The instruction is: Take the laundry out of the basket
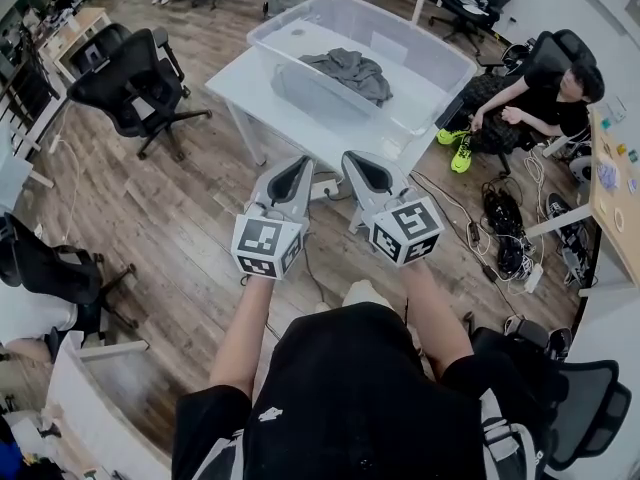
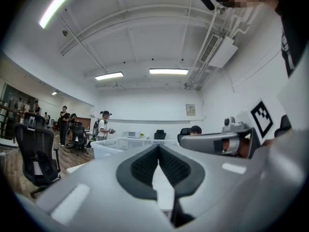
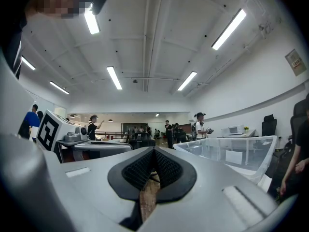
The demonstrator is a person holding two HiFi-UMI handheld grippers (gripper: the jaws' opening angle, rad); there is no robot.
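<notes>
Laundry (image 1: 348,72): grey bundle lying in the clear basket (image 1: 318,38), toward its right end. The basket is on the white worktop (image 1: 250,93). Left gripper (image 1: 298,163) and right gripper (image 1: 362,160) are both clenched and empty, side by side, short of the worktop's near edge.

Step, as judged: approach. Open one gripper before crossing the rim, come in over the near wall, and pinch the highest fold.

Neither gripper view shows the bundle. It is possibly more than one garment.

Two grippers, the left gripper (image 1: 300,163) and the right gripper (image 1: 355,158); one clear basket (image 1: 440,63); one grey garment (image 1: 350,71) in it (a single crumpled heap); one white bench (image 1: 250,93); one seated person (image 1: 545,93) on one black chair (image 1: 565,43).
</notes>
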